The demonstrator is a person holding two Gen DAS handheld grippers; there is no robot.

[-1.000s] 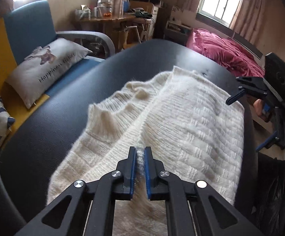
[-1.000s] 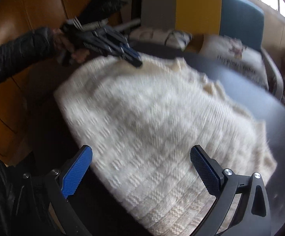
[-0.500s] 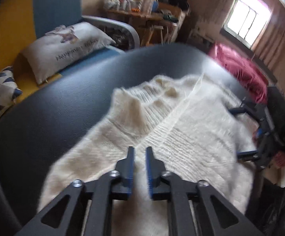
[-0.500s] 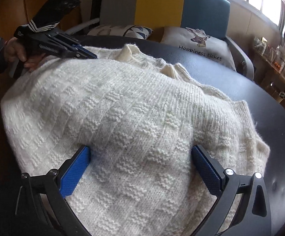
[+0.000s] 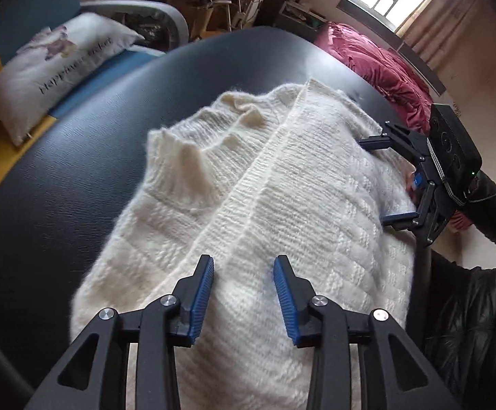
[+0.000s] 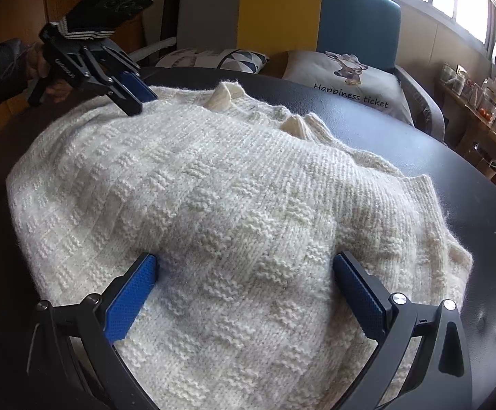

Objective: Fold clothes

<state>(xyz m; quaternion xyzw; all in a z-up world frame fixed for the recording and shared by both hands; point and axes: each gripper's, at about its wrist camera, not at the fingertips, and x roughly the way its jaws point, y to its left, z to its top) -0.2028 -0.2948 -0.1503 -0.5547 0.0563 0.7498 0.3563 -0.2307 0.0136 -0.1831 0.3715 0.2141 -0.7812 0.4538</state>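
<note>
- The left gripper (image 5: 243,285), which a second ago had its jaws pinched close together over the cream knitted sweater (image 5: 275,212), is opening now; the knit lies under the gap, but the blue pads (image 5: 201,294) no longer press it.
- The sweater's near panel is folded over, its ribbed edge running toward 12 o'clock, so that fold looks delivered and released.
- The right gripper (image 6: 246,299) has dropped from above onto the sweater and stands wide, one pad (image 6: 130,302) at each side of a raised hump of knit, gripping nothing.
- Judging by this, a further fold is still to come.
- The sweater lies on a black leather-look table (image 5: 77,157).
- At 10 o'clock, a blue armchair with a "Happiness ticket" pillow (image 5: 66,65); at 1 o'clock, a crimson quilt (image 5: 377,61) under a window.
</note>
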